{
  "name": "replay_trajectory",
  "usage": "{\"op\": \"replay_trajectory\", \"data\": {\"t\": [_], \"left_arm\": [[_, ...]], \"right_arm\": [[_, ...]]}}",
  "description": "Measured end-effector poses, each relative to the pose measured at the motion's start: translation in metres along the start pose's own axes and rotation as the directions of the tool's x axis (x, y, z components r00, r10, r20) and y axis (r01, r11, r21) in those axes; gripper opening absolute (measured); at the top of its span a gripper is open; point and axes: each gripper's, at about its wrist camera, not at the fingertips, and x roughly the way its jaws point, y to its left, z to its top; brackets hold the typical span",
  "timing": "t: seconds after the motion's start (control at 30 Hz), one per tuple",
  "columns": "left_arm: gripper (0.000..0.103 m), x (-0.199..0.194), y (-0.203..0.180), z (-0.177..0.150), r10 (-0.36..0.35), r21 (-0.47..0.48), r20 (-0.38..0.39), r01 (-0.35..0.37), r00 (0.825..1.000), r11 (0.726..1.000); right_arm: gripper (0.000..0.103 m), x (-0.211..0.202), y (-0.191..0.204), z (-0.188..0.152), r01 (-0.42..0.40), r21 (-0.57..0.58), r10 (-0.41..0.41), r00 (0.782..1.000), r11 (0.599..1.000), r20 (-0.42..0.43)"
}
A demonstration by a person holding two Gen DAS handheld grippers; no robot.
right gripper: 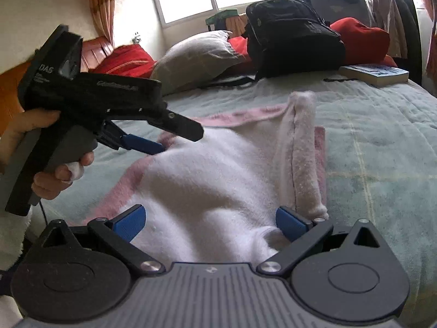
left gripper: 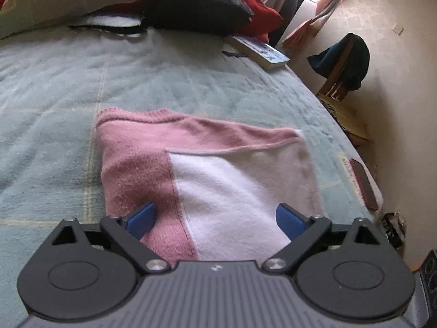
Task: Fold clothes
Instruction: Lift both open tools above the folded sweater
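Note:
A folded pink and white garment (left gripper: 207, 169) lies flat on the pale green bedspread (left gripper: 54, 95). My left gripper (left gripper: 215, 218) hovers over its near edge, jaws wide apart, one blue finger over the pink part and one over the white; nothing is pinched. In the right wrist view the same garment (right gripper: 218, 177) shows mostly white with a folded-over strip on its right side. My right gripper (right gripper: 209, 222) stands open, the white cloth lying loose between its fingers. A hand holds the left gripper's handle at the left, with one of its blue fingers (right gripper: 142, 143) at the garment's far left edge.
A black backpack (right gripper: 295, 38), a grey pillow (right gripper: 196, 54) and red clothing (right gripper: 363, 41) sit at the head of the bed. A book (left gripper: 259, 52) lies near the bed's right edge, a red flat object (left gripper: 364, 184) further down it. A chair draped with dark clothes (left gripper: 344, 63) stands beside the bed.

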Motion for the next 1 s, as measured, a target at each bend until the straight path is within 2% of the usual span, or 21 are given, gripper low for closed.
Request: {"op": "replay_trajectory", "data": {"t": [0.1,0.27,0.37,0.43,0.5,0.7,0.77,0.83,0.87,0.93,1.0], "left_arm": [[0.095,-0.024,0.002,0.0,0.027,-0.005,0.041,-0.026,0.999,1.0],[0.096,-0.044,0.008,-0.005,0.13,0.003,0.068,-0.131,0.989,0.991],[0.096,-0.045,0.008,-0.01,0.156,0.029,0.057,-0.158,0.986,0.987],[0.096,-0.043,0.01,-0.01,0.145,0.032,0.051,-0.147,0.988,0.989],[0.096,-0.041,0.012,-0.008,0.129,0.032,0.049,-0.131,0.99,0.991],[0.097,-0.016,-0.003,0.014,-0.028,0.087,0.05,0.024,0.998,0.996],[0.097,0.004,-0.005,0.023,-0.061,0.084,0.026,0.059,0.998,0.995],[0.096,0.029,-0.001,0.029,-0.055,0.073,-0.015,0.055,0.998,0.996],[0.097,0.036,0.0,0.031,-0.045,0.072,-0.024,0.047,0.999,0.996],[0.097,0.044,0.001,0.031,-0.022,0.079,-0.027,0.024,0.999,0.997],[0.097,0.037,-0.005,0.032,-0.012,0.099,-0.028,0.014,1.0,0.995]], "right_arm": [[0.103,-0.003,0.0,0.025,-0.032,-0.053,0.034,0.999,0.998,0.024],[0.103,0.033,-0.01,0.069,-0.004,-0.137,0.009,0.999,0.991,0.034],[0.103,0.061,-0.025,0.078,0.038,-0.144,-0.038,0.999,0.989,0.006],[0.103,0.074,-0.039,0.071,0.081,-0.128,-0.087,0.995,0.988,-0.041],[0.103,0.07,-0.046,0.063,0.08,-0.118,-0.084,0.996,0.99,-0.032],[0.103,0.062,-0.051,0.047,0.138,-0.118,-0.143,0.989,0.983,-0.034],[0.103,0.061,-0.059,0.041,0.142,-0.077,-0.145,0.989,0.987,-0.041],[0.103,0.061,-0.076,0.034,0.111,0.047,-0.107,0.99,0.993,-0.088],[0.103,0.057,-0.082,0.031,0.104,0.088,-0.097,0.992,0.991,-0.084],[0.103,0.046,-0.087,0.027,0.109,0.126,-0.103,0.993,0.986,-0.052],[0.103,0.029,-0.082,0.029,0.148,0.108,-0.148,0.989,0.983,-0.011]]}}
